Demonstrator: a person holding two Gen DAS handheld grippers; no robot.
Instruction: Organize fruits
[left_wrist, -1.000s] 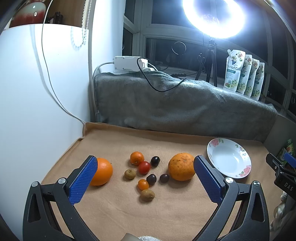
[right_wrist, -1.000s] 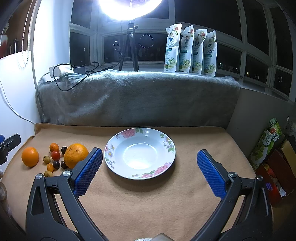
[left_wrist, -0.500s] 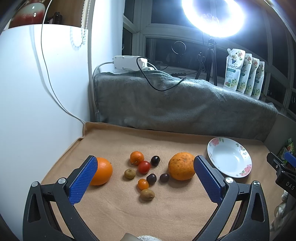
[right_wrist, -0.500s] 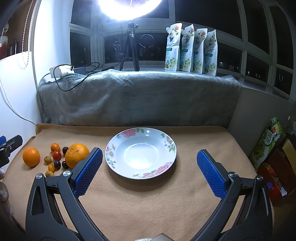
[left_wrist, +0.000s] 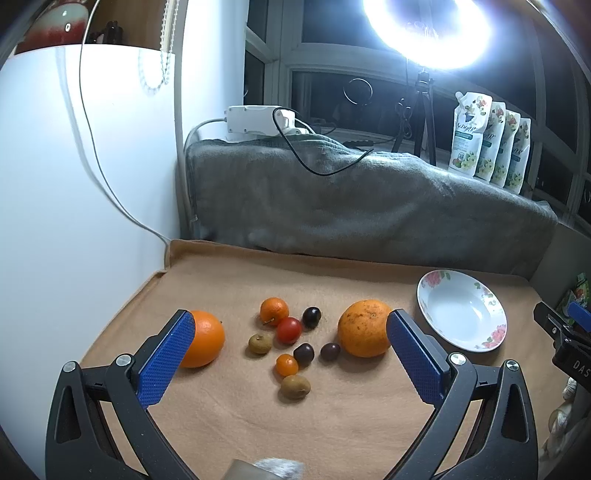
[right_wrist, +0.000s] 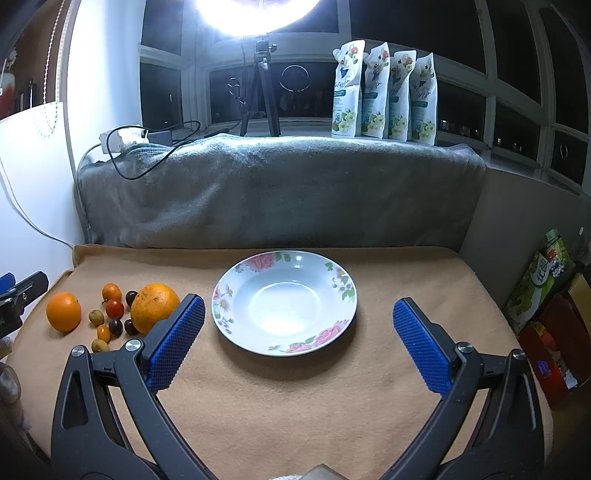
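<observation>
A cluster of fruit lies on the tan cloth: a smooth orange (left_wrist: 202, 343) at left, a big rough orange (left_wrist: 364, 333) at right, and between them a small tangerine (left_wrist: 273, 311), a red tomato (left_wrist: 289, 329), dark grapes (left_wrist: 311, 316) and small brown fruits (left_wrist: 295, 386). An empty white flowered plate (right_wrist: 284, 301) stands right of them. My left gripper (left_wrist: 290, 360) is open above the cloth, facing the cluster. My right gripper (right_wrist: 297, 341) is open, facing the plate. The fruit also shows in the right wrist view (right_wrist: 153, 307).
A grey blanket-covered ledge (left_wrist: 369, 214) runs along the back, with a power strip (left_wrist: 258, 120) and cables on it. A white wall (left_wrist: 74, 184) bounds the left. Refill pouches (right_wrist: 384, 92) and a ring-light tripod (right_wrist: 258, 92) stand behind. Boxes (right_wrist: 546, 295) sit at right.
Both grippers have drifted very slightly; the fruit and plate have not moved. Both stay open.
</observation>
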